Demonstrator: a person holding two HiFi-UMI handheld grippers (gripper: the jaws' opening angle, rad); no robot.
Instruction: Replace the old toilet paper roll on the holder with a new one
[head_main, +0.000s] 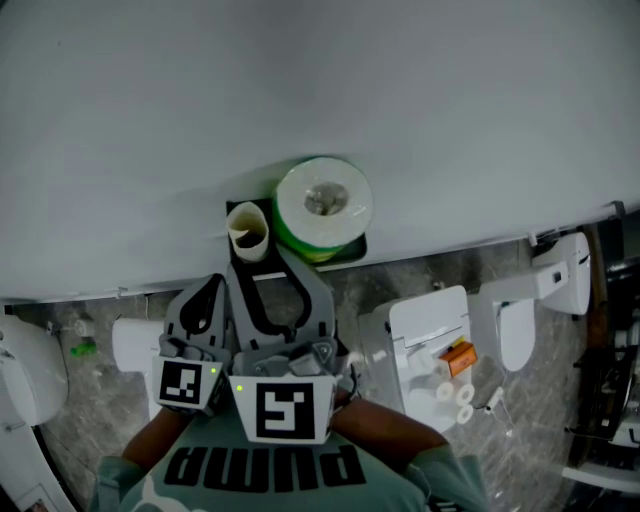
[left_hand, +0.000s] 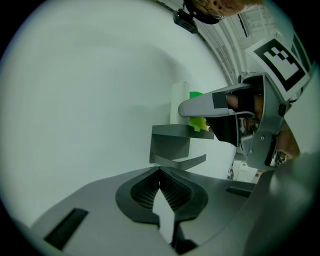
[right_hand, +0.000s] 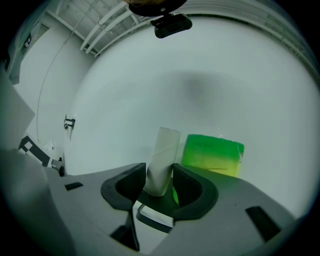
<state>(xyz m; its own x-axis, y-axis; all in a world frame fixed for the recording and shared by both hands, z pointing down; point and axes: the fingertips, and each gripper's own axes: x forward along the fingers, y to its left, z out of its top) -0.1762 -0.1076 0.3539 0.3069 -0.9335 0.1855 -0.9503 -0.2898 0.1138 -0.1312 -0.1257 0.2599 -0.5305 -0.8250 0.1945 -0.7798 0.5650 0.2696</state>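
A dark holder with a shelf (head_main: 238, 210) is fixed to the white wall. On the shelf stands a new roll (head_main: 322, 203) in a green wrapper (right_hand: 212, 155). My right gripper (head_main: 252, 258) is shut on the bare cardboard tube (head_main: 248, 232), which stands upright just left of the new roll. The right gripper view shows the tube (right_hand: 161, 162) pressed between both pads of that gripper (right_hand: 159, 181). My left gripper (head_main: 213, 285) hovers a little left of the holder, shut and empty. Its own view (left_hand: 160, 175) looks across at the holder (left_hand: 172, 145).
A white toilet tank (head_main: 430, 325) stands at the lower right, with an orange item (head_main: 457, 355) and small white rolls (head_main: 452, 390) on it. A white fixture (head_main: 560, 278) hangs further right. A small green object (head_main: 83, 348) lies on the marbled floor at the left.
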